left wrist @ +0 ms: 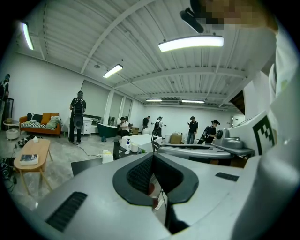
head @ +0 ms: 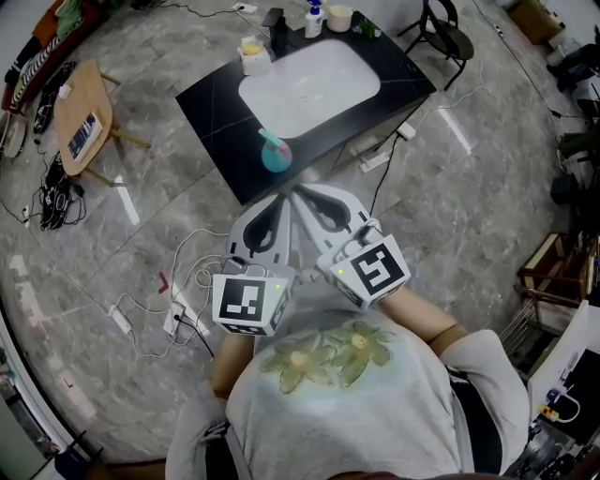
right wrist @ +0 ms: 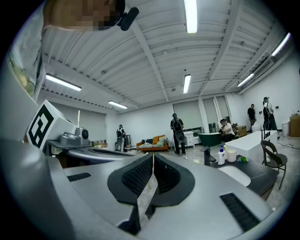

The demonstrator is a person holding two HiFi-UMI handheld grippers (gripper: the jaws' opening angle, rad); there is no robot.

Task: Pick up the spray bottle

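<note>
A teal spray bottle (head: 274,152) stands upright on the near edge of a black counter (head: 211,103) that holds a white sink (head: 309,80). My left gripper (head: 281,198) and right gripper (head: 300,191) are held side by side in the air just short of the counter, both pointing toward the bottle and apart from it. The left gripper (left wrist: 153,156) has its tips together with nothing between them. The right gripper (right wrist: 153,155) is likewise shut and empty. Neither gripper view shows the spray bottle; the jaws cover that area.
At the counter's far end stand a white pump bottle (head: 314,19), a cup (head: 339,17), a dark bottle (head: 277,33) and a yellow-topped container (head: 253,54). A chair (head: 445,33) is behind it, a wooden side table (head: 84,117) at left. Cables and power strips (head: 178,319) lie on the floor.
</note>
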